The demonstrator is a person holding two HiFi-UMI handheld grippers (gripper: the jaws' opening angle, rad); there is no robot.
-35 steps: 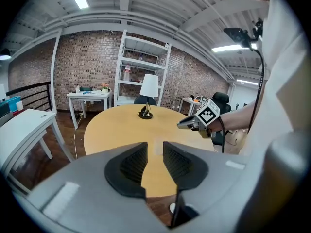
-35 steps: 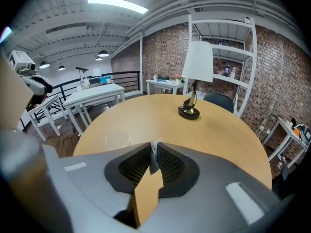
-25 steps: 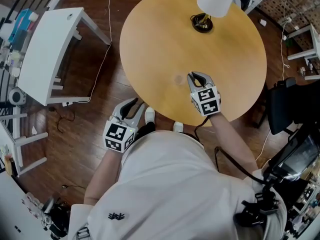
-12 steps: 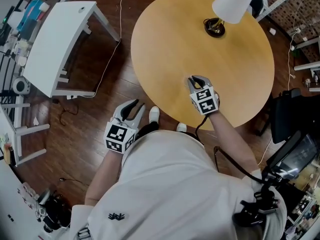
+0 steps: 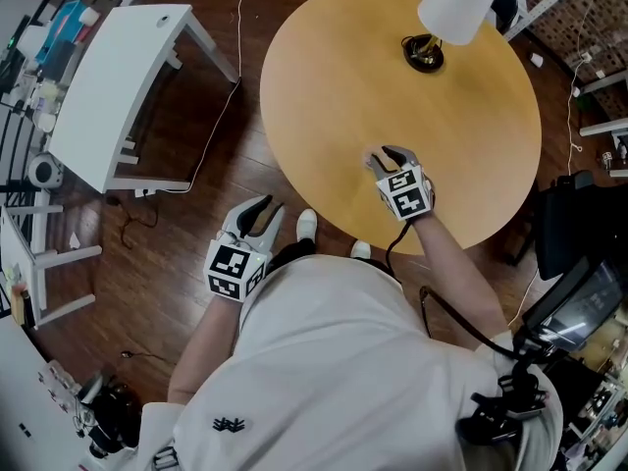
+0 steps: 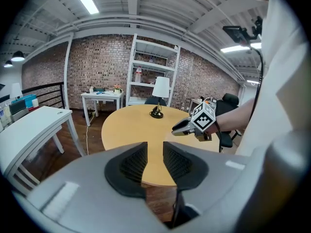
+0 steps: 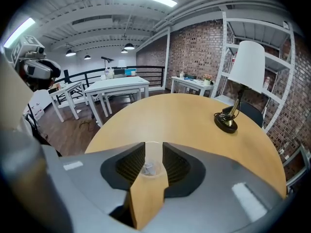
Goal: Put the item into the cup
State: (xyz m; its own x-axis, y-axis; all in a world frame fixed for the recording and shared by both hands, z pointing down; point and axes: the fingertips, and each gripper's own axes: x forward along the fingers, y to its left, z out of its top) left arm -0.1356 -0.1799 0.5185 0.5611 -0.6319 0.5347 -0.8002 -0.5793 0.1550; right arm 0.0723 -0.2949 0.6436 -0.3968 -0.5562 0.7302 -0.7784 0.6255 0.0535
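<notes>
One round wooden worktop (image 5: 324, 96) fills the upper head view. A white side table (image 5: 108, 86) stands well apart on the floor at its left, and a white-shaded lamp (image 5: 454, 3) stands at its far side.

The left gripper (image 5: 257, 214) hangs off the near edge, over the floor. Its jaws are released, with a narrow gap that holds nothing.

The right gripper (image 5: 388, 155) sits over the worktop near the person's side. Its jaws are clenched on a clear plastic cup (image 7: 153, 159) that fills the space between the pads.

A small crumpled item (image 7: 148, 169) shows through the cup's wall, so the placing appears to be done.

Hazards:
- The thin wall may buckle under too hard a squeeze, and the cup could then spring out of the jaws.
- A tilt of the wrist would tip the item out.
- The cup is close to the near edge, so a crooked release could topple it or send it off the worktop.
</notes>
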